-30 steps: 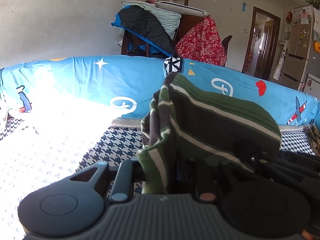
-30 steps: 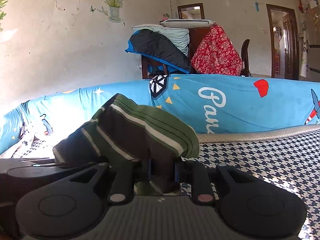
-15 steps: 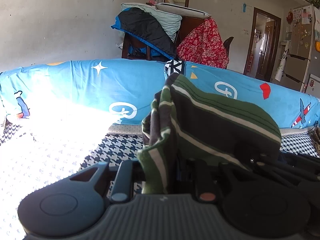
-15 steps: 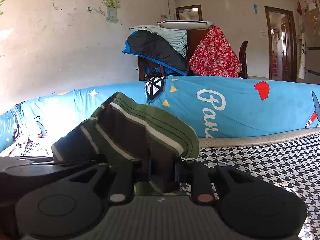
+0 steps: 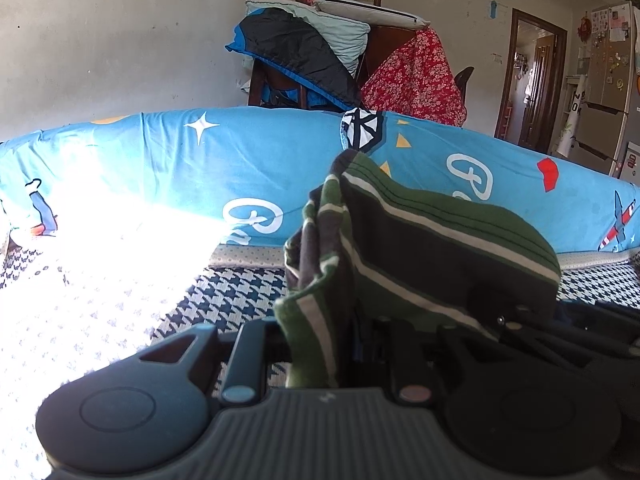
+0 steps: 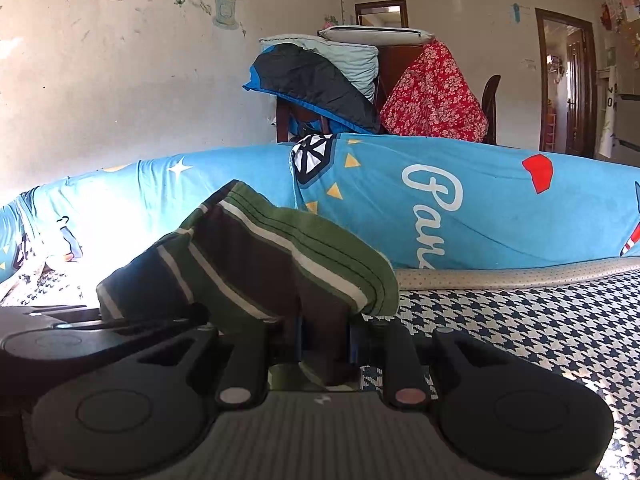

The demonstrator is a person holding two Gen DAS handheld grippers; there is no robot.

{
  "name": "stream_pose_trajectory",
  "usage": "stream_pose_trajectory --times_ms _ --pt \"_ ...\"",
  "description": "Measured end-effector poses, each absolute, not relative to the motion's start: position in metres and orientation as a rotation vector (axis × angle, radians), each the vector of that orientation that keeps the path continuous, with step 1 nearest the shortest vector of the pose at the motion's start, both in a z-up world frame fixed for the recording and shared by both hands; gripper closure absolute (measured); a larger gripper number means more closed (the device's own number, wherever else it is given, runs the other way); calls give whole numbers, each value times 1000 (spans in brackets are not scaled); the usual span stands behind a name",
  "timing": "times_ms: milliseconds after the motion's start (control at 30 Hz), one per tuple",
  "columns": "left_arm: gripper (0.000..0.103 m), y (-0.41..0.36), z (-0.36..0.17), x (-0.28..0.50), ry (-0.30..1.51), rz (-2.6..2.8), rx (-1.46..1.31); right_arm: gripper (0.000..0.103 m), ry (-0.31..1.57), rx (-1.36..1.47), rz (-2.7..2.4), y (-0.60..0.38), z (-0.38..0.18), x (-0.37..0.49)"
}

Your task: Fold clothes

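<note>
A green, brown and white striped garment [image 5: 420, 248] is bunched over both grippers, just above a houndstooth-patterned surface [image 5: 236, 296]. My left gripper [image 5: 324, 344] is shut on one bunch of its cloth, which hangs down between the fingers. In the right wrist view the same striped garment [image 6: 272, 264] drapes over my right gripper [image 6: 326, 344], which is shut on a brown fold of it. The two grippers sit close side by side; the left one's black body [image 6: 60, 340] shows at the left edge. The fingertips of both are hidden by cloth.
A blue printed sheet [image 5: 200, 168] covers the sofa back across the far side [image 6: 460, 216]. Behind it a chair holds piled bedding [image 5: 304, 48] and a red floral cloth [image 5: 416, 80]. Strong sunlight washes out the left of the surface [image 5: 100, 264]. A doorway [image 5: 532, 80] and fridge [image 5: 604, 84] stand far right.
Both grippers have dropped slightly lower with the striped garment still held; the sofa back and room behind appear a little higher in both views. The grips look unchanged.
</note>
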State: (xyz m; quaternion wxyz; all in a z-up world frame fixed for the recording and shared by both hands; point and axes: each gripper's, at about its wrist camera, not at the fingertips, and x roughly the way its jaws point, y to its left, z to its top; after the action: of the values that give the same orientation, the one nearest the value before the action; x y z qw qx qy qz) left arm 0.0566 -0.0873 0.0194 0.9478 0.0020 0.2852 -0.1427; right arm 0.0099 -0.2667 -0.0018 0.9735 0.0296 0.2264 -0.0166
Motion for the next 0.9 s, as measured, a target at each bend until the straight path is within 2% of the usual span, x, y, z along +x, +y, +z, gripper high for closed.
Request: stream_pose_trajectory --times_ms 700,767,833,900 --pt "83 -98 -6 86 641 -301 -21 82 488 50 -73 -277 -28 46" --pt "79 -99 -12 92 658 -302 -19 80 494 57 -95 -280 -34 52" --pt "77 -98 -19 97 682 -281 -14 72 531 62 -126 -288 -43 59" --pt "72 -92 -21 99 693 -247 -22 67 565 67 -162 -297 -50 64"
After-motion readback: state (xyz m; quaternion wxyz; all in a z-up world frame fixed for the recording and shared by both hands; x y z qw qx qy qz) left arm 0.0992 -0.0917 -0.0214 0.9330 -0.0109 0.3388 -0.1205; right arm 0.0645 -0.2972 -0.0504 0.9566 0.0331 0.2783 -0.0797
